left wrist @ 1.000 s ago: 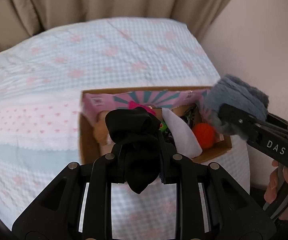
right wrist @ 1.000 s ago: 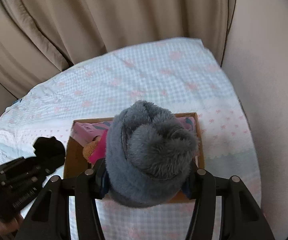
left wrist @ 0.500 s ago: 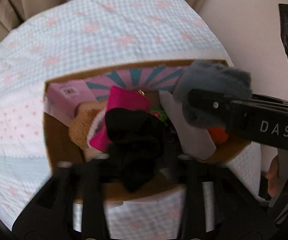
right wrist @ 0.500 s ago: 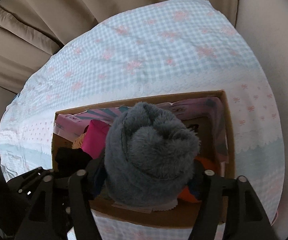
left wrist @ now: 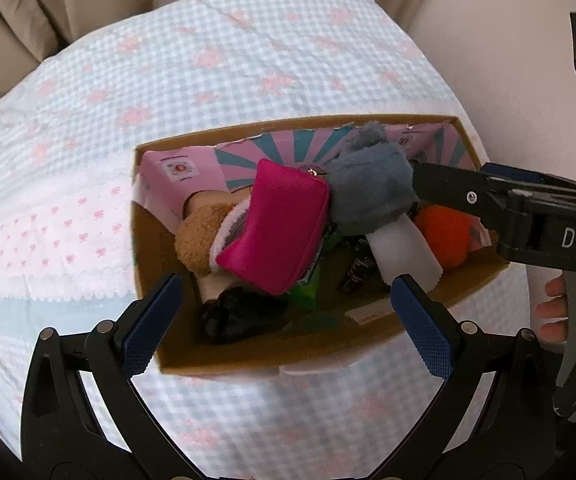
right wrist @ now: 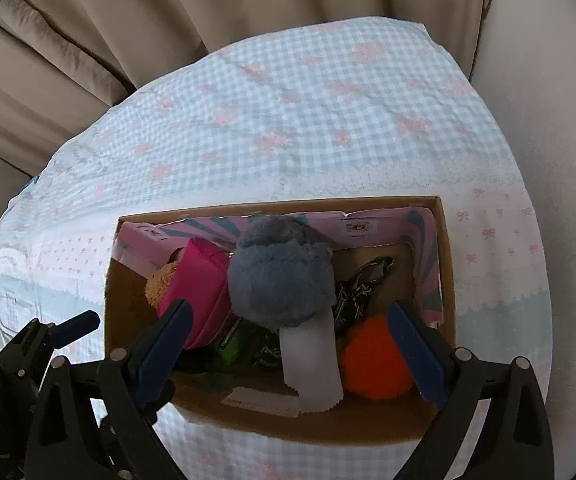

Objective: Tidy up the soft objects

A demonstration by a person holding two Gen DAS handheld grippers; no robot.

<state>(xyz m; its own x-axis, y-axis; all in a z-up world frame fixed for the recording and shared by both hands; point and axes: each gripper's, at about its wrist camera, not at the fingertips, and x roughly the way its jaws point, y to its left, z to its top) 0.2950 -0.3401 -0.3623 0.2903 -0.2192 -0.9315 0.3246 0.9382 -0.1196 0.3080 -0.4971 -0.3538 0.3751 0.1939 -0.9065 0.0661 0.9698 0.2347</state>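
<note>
One cardboard box (right wrist: 446, 264) holds one grey plush (right wrist: 283, 276); both grippers' fingers (left wrist: 149, 326) spread wide, empty

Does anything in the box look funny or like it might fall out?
Mostly the fluffy grey plush toy: it sits high on the pile in the cardboard box, poking above the rim. The bright pink fabric pouch leans tilted against it. Nothing has spilled onto the checked bedspread.

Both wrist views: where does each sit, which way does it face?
Left wrist: on the left gripper, jaws open, looking down into the cardboard box; right gripper and fingers show at right.
Right wrist: on the right gripper, jaws open, above the same box; left gripper at lower left.
Shared: box, grey plush, orange ball.
</note>
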